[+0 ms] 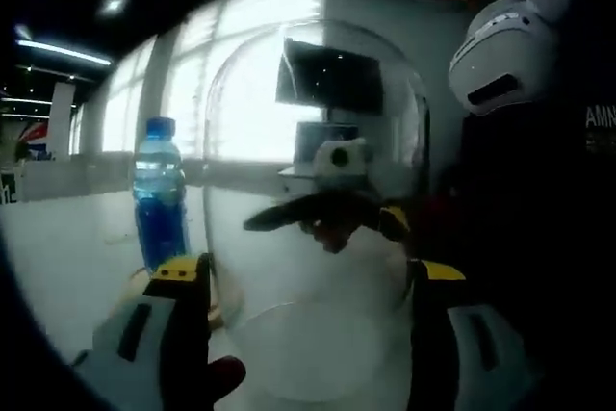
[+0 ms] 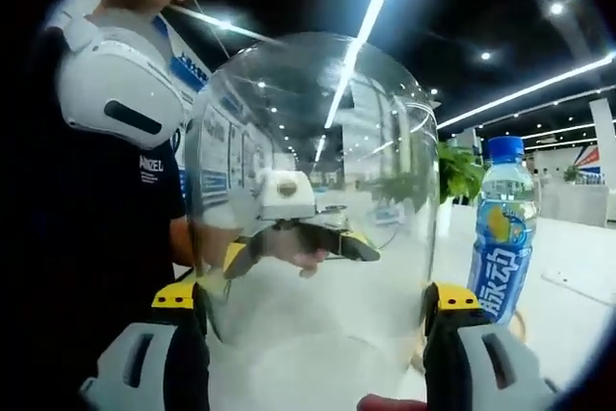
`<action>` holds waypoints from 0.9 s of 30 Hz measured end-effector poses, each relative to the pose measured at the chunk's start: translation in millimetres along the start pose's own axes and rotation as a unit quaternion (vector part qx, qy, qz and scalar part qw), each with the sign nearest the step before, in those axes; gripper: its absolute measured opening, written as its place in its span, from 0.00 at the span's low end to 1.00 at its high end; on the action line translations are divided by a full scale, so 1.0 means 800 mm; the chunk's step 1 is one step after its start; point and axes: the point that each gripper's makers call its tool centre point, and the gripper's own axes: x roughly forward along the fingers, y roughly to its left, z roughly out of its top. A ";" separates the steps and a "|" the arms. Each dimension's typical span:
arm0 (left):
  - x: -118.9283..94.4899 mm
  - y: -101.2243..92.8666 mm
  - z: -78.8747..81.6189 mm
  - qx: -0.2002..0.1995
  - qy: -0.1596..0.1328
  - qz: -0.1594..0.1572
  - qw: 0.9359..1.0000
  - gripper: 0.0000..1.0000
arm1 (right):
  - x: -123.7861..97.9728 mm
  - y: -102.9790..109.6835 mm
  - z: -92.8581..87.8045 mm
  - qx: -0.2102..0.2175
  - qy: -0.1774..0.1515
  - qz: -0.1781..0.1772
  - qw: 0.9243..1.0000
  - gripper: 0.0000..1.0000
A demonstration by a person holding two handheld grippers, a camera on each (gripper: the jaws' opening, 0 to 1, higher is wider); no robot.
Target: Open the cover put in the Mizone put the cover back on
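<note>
Big clear dome cover [image 1: 318, 209] sits between both grippers, upright, rounded top up. Left gripper [image 1: 308, 281] jaws are spread wide, one on each side of the dome wall, looks like contact but can't confirm a firm pinch. Right gripper [image 2: 318, 310] same from the opposite side, jaws spread around the cover [image 2: 318, 199]. Through the dome each view sees the other gripper. Person [image 2: 106, 141] in dark shirt stands behind. White table [image 1: 67, 257] underneath.

Cover judged rigid, thin, light, slick and curved, likely to slip or crack if squeezed hard; best held low on the straight side wall, both sides.

Mizone bottle [image 2: 500, 238], blue cap and label, stands upright on the table just beside the cover, outside it, untouched; also seen in left gripper view [image 1: 159, 194].
</note>
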 end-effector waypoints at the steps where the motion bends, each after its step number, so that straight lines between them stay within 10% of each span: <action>1: 0.000 0.000 0.000 0.000 -0.002 0.001 1.000 0.73 | 0.001 0.000 0.000 -0.001 0.000 0.001 1.000 0.87; 27: 0.025 0.009 0.000 -0.021 0.007 -0.007 1.000 0.81 | 0.003 -0.007 0.001 -0.004 0.025 0.011 1.000 0.90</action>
